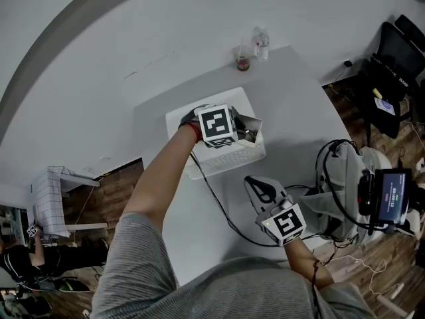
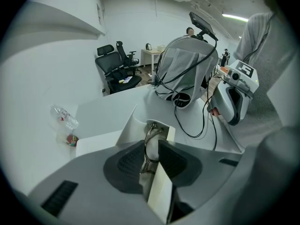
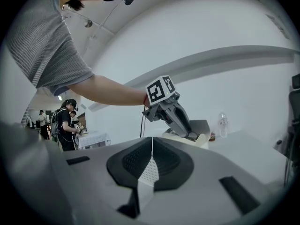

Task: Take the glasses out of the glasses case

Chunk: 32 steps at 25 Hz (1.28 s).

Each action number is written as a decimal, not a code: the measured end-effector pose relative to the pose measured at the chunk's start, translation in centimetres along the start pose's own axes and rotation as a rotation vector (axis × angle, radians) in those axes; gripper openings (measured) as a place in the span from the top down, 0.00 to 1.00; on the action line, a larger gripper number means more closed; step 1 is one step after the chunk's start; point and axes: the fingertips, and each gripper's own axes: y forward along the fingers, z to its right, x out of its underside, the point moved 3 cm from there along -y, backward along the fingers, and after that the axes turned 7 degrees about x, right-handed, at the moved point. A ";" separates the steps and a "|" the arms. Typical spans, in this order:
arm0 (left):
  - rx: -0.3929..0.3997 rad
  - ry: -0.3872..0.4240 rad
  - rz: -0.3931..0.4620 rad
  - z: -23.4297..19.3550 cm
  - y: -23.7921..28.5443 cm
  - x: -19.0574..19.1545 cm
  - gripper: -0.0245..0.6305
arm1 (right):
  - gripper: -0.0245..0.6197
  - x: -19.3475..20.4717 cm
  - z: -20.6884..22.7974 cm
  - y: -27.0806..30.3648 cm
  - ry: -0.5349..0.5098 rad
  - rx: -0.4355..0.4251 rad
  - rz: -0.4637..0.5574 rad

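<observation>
Worktop (image 1: 299, 98) white. Basket (image 1: 229, 161) white, slotted sides. Left marker cube (image 1: 217, 123) and right marker cube (image 1: 287, 223): black squares on white. Fingers (image 3: 133, 161): black, ribbed pads. Glasses (image 2: 146, 153): thin dark grey rim. Sleeve (image 1: 133, 264) grey, fine stripes; wristband (image 1: 194, 130) red. Floor (image 1: 109, 195), left and right: brown wood planks. Far cup (image 1: 242, 61): dark red inside. Cloth (image 1: 50, 201), far left: white, dark checks.

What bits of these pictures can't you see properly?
1. Glasses: the left gripper view shows only a strip of frame; the fingers and glasses case hide the rest.
2. Grip: whether those fingers really squeeze the frame is unclear.
3. Head view: the left gripper covers the case's inside.
4. Bottle label: too small in every view.
</observation>
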 end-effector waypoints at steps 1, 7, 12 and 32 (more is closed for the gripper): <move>0.003 -0.004 -0.001 0.0 0.0 0.0 0.81 | 0.94 0.0 -0.2 0.1 -0.001 -0.005 0.002; 0.016 -0.025 -0.006 -0.1 0.0 0.1 0.82 | 0.94 0.2 -1.3 0.3 -0.015 -0.057 -0.008; -0.008 -0.004 -0.007 0.3 -0.3 -0.1 0.83 | 0.94 0.3 -1.2 0.3 -0.014 -0.053 -0.015; -0.210 0.139 -0.104 1.9 -0.9 -0.8 0.86 | 0.94 -0.4 -1.2 -0.1 -0.022 -0.055 -0.009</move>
